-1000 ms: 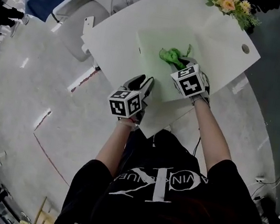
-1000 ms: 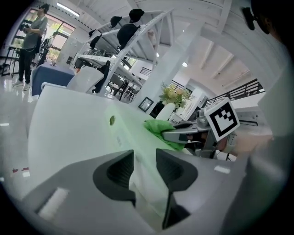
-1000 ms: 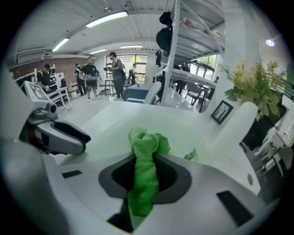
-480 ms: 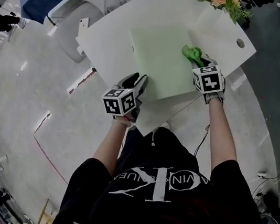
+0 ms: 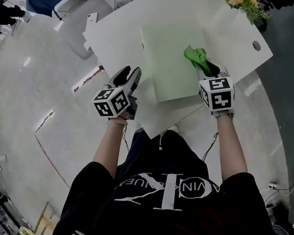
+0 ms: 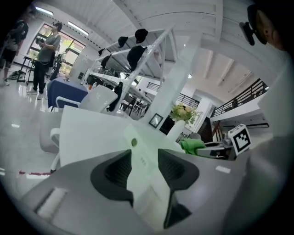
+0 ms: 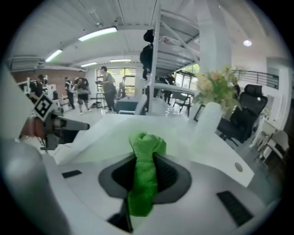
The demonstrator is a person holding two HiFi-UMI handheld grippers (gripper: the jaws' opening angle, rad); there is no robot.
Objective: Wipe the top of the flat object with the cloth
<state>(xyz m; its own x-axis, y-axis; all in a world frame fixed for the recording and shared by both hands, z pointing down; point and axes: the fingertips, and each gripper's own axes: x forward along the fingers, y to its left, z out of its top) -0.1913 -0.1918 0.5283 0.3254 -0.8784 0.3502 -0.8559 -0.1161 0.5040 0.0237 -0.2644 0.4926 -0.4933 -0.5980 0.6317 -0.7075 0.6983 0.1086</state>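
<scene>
At the flat sheet's (image 5: 165, 56) right edge, the right tool (image 5: 207, 69) pinches the green cloth (image 5: 195, 54), seemingly mid-wipe; next, sweep it left. Left tool (image 5: 129, 74), jaws just spreading, is empty.

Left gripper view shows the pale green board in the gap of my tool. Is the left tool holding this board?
Observer: No. In head view the left tool hangs to the left of the board, apart from its edge. Its jaws have just been opening, with nothing between them.
Operator: And on my right side, what is held?
Observer: In right gripper view the cloth is pinched between the jaws of the right tool, and its bunched end sticks out ahead.
</scene>
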